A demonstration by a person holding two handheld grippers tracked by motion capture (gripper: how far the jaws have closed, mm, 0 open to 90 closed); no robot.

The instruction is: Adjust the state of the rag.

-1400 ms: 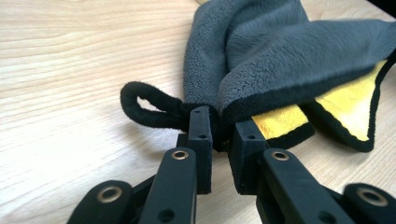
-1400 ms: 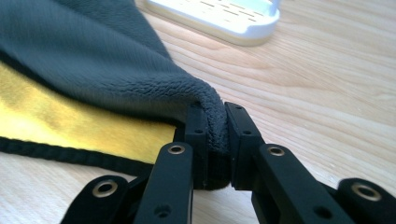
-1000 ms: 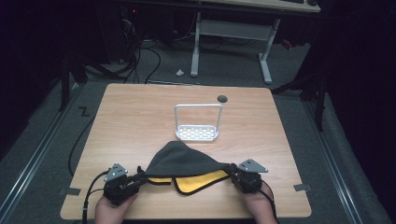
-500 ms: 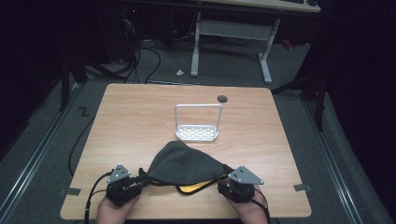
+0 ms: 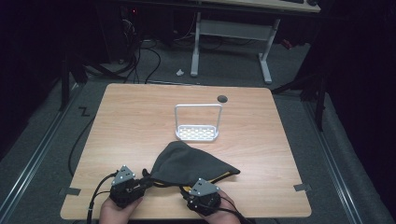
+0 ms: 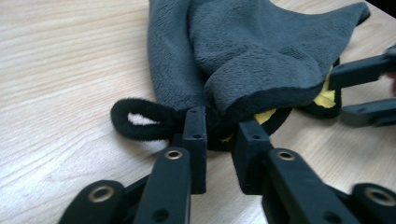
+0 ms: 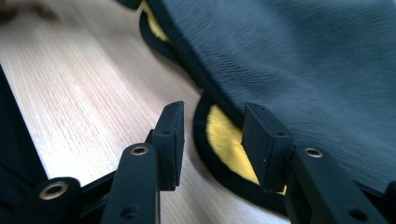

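A grey fleece cloth (image 5: 187, 163) with a black hem and yellow lining lies near the table's front edge. My left gripper (image 5: 148, 181) is at its left corner. In the left gripper view the left gripper (image 6: 219, 140) has its jaws on the bunched hem beside a black loop (image 6: 140, 119); they have just been closing. My right gripper (image 5: 184, 187) is at the front edge, close to the left one. In the right gripper view the right gripper (image 7: 212, 140) straddles the hem and yellow lining (image 7: 224, 135) with a gap on both sides; its jaws have just been closing.
A white wire rack (image 5: 197, 133) with a tall handle stands mid-table behind the cloth. A round cable hole (image 5: 222, 99) sits near the wooden table's (image 5: 130, 116) far edge. Desk legs and cables are on the floor beyond.
The right gripper has let go of the cloth's right corner and slid left along the front hem toward the left gripper. The cloth's right end now lies slack on the table.
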